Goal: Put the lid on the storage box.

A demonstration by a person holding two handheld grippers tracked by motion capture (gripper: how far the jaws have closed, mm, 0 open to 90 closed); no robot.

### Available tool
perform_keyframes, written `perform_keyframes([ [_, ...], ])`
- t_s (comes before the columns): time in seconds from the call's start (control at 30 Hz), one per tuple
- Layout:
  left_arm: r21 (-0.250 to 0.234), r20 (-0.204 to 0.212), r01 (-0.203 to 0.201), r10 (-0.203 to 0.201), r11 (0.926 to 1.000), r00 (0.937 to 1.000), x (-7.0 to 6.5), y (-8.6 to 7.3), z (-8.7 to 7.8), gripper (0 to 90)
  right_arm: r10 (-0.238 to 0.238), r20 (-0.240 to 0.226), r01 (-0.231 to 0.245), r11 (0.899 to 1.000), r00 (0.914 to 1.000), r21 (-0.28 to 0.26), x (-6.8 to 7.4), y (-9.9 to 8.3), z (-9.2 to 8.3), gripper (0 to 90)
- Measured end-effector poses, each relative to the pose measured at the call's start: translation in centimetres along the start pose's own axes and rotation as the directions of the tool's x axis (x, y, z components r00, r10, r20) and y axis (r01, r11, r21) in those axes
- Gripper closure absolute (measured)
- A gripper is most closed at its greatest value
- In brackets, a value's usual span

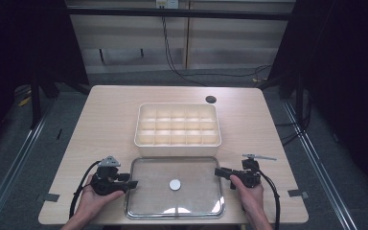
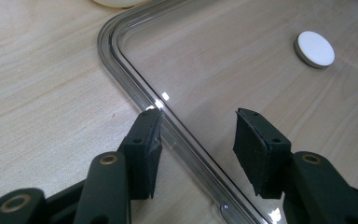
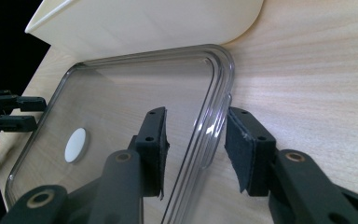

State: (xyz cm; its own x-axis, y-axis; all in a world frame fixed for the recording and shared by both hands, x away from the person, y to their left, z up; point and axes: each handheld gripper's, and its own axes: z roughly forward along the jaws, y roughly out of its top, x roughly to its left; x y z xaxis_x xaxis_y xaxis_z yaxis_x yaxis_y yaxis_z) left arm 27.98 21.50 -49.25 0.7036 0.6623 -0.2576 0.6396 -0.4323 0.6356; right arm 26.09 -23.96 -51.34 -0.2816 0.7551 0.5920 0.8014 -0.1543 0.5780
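- Clear lid [image 1: 175,187] lay flat on the table [image 1: 105,120], just in front of the cream divided box [image 1: 177,123], white round knob [image 1: 175,184] at its middle
- Your left gripper [image 1: 133,184] sat at the lid's left edge, jaws spread wide; in the left gripper view the rim [image 2: 135,79] ran between them, nothing pinched yet
- Your right gripper [image 1: 217,171] was at the right edge, jaws also wide, straddling the rim [image 3: 214,116] in the right gripper view, not yet closed on it
- Likely step: grab both rims and lift the lid onto the box
- To do it well you needed both jaws seated deep over the rim lip before closing, closing together, then lifting level, since slick clear plastic could slip or tilt
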Motion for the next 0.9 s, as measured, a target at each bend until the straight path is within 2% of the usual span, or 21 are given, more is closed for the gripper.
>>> perform_keyframes([
  [0.17, 0.000, 0.002, -0.001, 0.001, 1.0000, 1.0000, 0.0, 0.0, 0.0, 51.0, 0.011, -0.019, -0.011, 1.000, 0.9997, 0.008, -0.2, 0.0, -0.2, 59.3],
  [0.33, 0.002, -0.001, 0.000, 0.000, 1.0000, 1.0000, 0.0, 0.0, 0.0, 51.0, 0.049, -0.065, -0.050, 0.999, 0.9967, -0.010, -0.5, 0.1, -0.4, 59.8],
  [0.4, 0.003, -0.002, 0.000, 0.000, 1.0000, 1.0000, 0.0, 0.0, 0.0, 51.0, 0.079, -0.101, -0.082, 0.996, 0.9918, -0.024, -0.8, 0.0, -0.5, 60.5],
  [0.43, 0.003, -0.002, 0.000, 0.000, 1.0000, 1.0000, 0.0, 0.0, 0.0, 51.0, 0.079, -0.101, -0.082, 0.996, 0.9918, -0.024, -0.8, 0.0, -0.5, 60.5],
  [0.47, 0.003, -0.004, -0.002, 0.002, 1.0000, 1.0000, 0.0, 0.0, 0.0, 51.0, 0.099, -0.134, -0.104, 0.994, 0.9860, -0.032, -1.1, 0.0, -0.7, 60.7],
  [0.57, -0.003, 0.002, 0.005, -0.005, 1.0000, 1.0000, 0.1, 0.0, 0.0, 51.0, 0.109, -0.163, -0.116, 0.993, 0.9806, -0.032, -1.2, 0.0, -0.8, 61.8],
  [0.63, -0.001, 0.005, 0.003, -0.003, 1.0000, 1.0000, 0.0, 0.0, 0.1, 51.2, 0.115, -0.226, -0.121, 0.993, 0.9673, -0.009, -1.0, -0.2, -0.4, 65.5],
  [0.67, -0.001, 0.005, 0.003, -0.003, 1.0000, 1.0000, 0.0, 0.0, 0.1, 51.7, 0.115, -0.226, -0.121, 0.993, 0.9673, -0.009, -1.0, -0.2, -0.4, 65.5],
  [0.7, 0.007, -0.018, -0.012, 0.012, 0.9999, 0.9998, -0.1, 0.1, 0.0, 52.4, 0.067, -0.197, -0.068, 0.998, 0.9782, 0.000, 0.1, -0.2, 0.0, 61.7],
  [0.73, 0.007, -0.018, -0.012, 0.012, 0.9999, 0.9998, -0.1, 0.1, 0.0, 52.4, 0.067, -0.197, -0.068, 0.998, 0.9782, 0.000, 0.1, -0.2, 0.0, 61.7],
  [0.77, 0.001, -0.013, -0.003, 0.003, 1.0000, 0.9999, -0.1, 0.1, 0.1, 52.4, 0.030, -0.180, -0.032, 0.999, 0.9832, -0.005, 0.4, 0.1, -0.2, 67.2],
  [0.83, -0.003, 0.001, 0.008, -0.008, 1.0000, 1.0000, 0.1, 0.1, 0.0, 52.7, 0.034, -0.186, -0.035, 0.999, 0.9820, -0.004, 0.2, 0.2, -0.3, 67.3],
  [0.9, -0.004, -0.001, 0.008, -0.008, 1.0000, 1.0000, 0.1, 0.1, 0.1, 52.7, 0.028, -0.179, -0.026, 1.000, 0.9835, 0.009, 0.3, 0.1, -0.2, 66.4],
])
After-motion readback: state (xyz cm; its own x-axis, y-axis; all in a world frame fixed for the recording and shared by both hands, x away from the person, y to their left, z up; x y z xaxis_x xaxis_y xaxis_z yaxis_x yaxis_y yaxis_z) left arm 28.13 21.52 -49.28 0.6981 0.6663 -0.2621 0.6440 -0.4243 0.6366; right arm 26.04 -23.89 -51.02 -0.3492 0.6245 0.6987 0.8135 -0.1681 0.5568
